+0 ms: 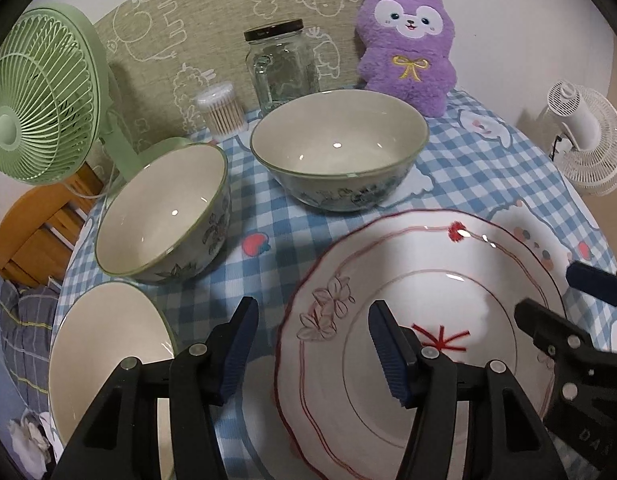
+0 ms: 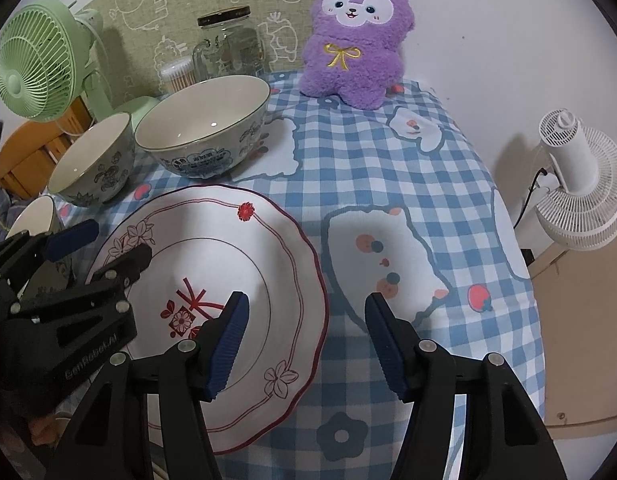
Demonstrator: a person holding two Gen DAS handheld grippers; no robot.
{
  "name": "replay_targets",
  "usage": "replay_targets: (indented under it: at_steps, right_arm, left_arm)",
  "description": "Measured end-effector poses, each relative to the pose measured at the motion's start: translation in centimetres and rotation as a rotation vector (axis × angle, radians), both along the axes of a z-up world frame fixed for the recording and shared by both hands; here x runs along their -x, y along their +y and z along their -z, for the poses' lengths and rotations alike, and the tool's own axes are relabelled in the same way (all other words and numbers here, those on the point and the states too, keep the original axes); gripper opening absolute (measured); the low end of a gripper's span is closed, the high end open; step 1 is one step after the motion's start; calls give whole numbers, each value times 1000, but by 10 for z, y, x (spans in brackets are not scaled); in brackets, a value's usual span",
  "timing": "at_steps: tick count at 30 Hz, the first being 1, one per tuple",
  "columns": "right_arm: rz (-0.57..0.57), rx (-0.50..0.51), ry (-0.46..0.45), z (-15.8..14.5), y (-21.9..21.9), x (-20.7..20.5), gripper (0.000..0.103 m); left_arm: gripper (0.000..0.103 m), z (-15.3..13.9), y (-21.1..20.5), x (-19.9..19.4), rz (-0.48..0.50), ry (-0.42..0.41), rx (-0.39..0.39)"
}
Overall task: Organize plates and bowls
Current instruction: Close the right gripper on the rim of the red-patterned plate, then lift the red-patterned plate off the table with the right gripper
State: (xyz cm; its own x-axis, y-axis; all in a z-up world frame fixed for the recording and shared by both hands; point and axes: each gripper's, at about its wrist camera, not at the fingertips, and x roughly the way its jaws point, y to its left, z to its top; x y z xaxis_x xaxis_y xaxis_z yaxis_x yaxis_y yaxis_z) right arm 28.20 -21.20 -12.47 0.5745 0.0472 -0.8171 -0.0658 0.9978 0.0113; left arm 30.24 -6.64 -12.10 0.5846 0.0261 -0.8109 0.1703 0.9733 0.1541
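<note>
A white plate [image 1: 428, 248] [image 2: 236, 248] with a wavy red rim and flower drawings lies flat on the checked tablecloth. My left gripper [image 1: 314, 344] stands open astride its left rim, one finger over the plate and one over the cloth. Over the opposite rim my right gripper [image 2: 308, 340] is open in the same way. Neither pair of pads touches the plate. Behind it stand a large patterned bowl [image 1: 340, 152] [image 2: 204, 124] and a medium bowl [image 1: 164, 208] [image 2: 92, 160]. A small bowl [image 1: 108, 352] sits at the near left.
A green fan [image 1: 36, 96], a cotton-swab tub [image 1: 220, 110], a glass jar [image 1: 280, 64] and a purple plush toy [image 1: 408, 48] line the back of the table [image 2: 388, 160]. A white fan [image 2: 576, 184] stands off its right edge.
</note>
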Motion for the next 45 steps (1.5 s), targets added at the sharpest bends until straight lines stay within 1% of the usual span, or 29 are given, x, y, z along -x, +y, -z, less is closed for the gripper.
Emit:
replay_targets:
  at_steps: [1,3,4,6,7,14,21,23,24,26,29,31,33,37,41,45]
  right_arm:
    - [0,0,2,1,0,-1,63]
    - [0,-6,12,2,1,-2,57]
    - [-1,-11,20,4,1,-2,54]
    - [2,-16,28,5,1,-3,53]
    - [2,-17,29,6,1,-3,53]
    - [2,-24,41,9,1,-5,49]
    - [-10,-28,70,19,5,-6,44]
    - [-19,-27,67,19,7,-5,40]
    - [-19,-23,66,19,7,-5,40]
    - [-18,-25,66,19,7,-5,39]
    - [-10,-28,64,18,8,-4,37]
    - [-9,-24,63,18,8,-3,36]
    - [-7,-17,61,18,8,-2,36]
    - [11,-14,67,18,3,-1,36]
    - [22,-1,62,16,-2,1,36]
    - [36,-13,64,17,-7,1,36]
  left_arm:
    - [60,0,1,-2,-2,1,3]
    - [60,0,0,-4,5,8,9]
    - [58,1,-2,-3,16,13,7]
    - [54,4,-7,-2,45,30,0]
    - [54,6,-9,-2,53,37,-8]
    - [53,6,-9,-2,46,38,-17]
    - [53,11,-14,-3,63,53,-76]
    - [53,12,-15,-3,68,55,-84]
    - [53,12,-15,-3,70,55,-88]
    - [51,12,-15,-3,66,54,-91]
    - [46,12,-14,-3,61,49,-98]
    - [40,11,-13,-2,64,44,-113]
    - [38,12,-14,1,71,38,-134]
    - [37,14,-20,12,102,30,-173]
    - [37,14,-23,18,118,40,-167]
    - [37,13,-27,19,127,40,-164]
